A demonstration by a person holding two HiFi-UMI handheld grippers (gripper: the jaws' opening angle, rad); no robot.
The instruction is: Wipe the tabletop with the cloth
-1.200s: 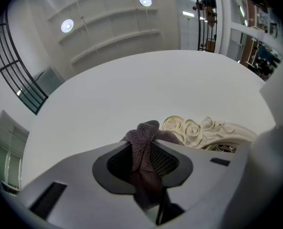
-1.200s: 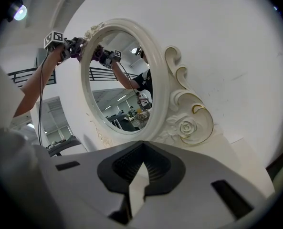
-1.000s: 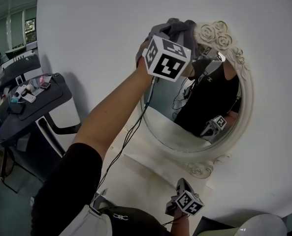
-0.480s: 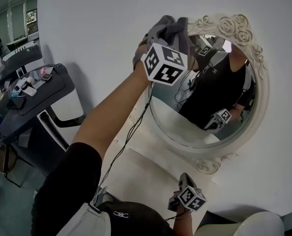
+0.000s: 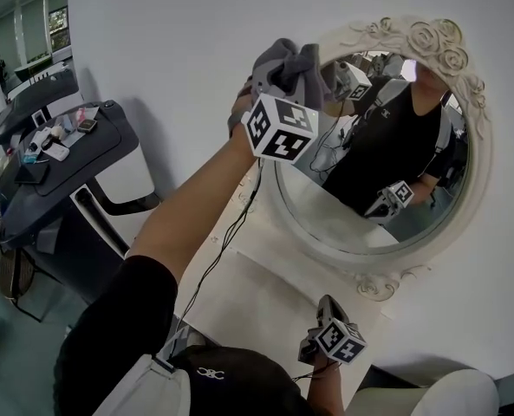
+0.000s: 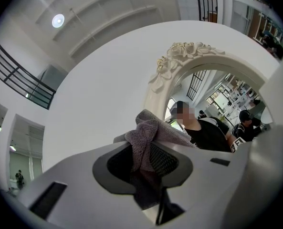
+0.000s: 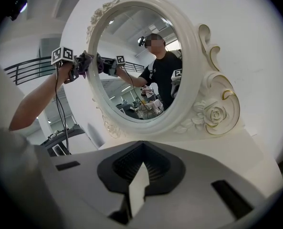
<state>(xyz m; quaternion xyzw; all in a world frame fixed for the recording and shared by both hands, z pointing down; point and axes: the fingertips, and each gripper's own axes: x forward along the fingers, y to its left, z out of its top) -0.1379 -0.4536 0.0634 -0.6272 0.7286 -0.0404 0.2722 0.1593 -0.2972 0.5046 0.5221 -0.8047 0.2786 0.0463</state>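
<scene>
Gripping the grey cloth in the left tongs, closed tight on a bunched fold. Holding it up high, well above the white counter and not on it. Raised to the upper left of the round mirror, against the white carved frame there, or maybe just beside it; hard to tell from the head view. Roses carved at the top of that frame, more curls at the bottom. In the glass, a person in a black top, with both tongs showing too.

Reaching up with a bare left arm in a black sleeve. A thin black cable hanging down along the arm from the tongs.

Keeping the right tongs low, over the near part of the counter, pointed at the foot of the mirror. Pressed together with only a thin pale slit between, and nothing held.

Behind all this, a plain white wall. Off to the left, a dark stand with small things lying on top.
</scene>
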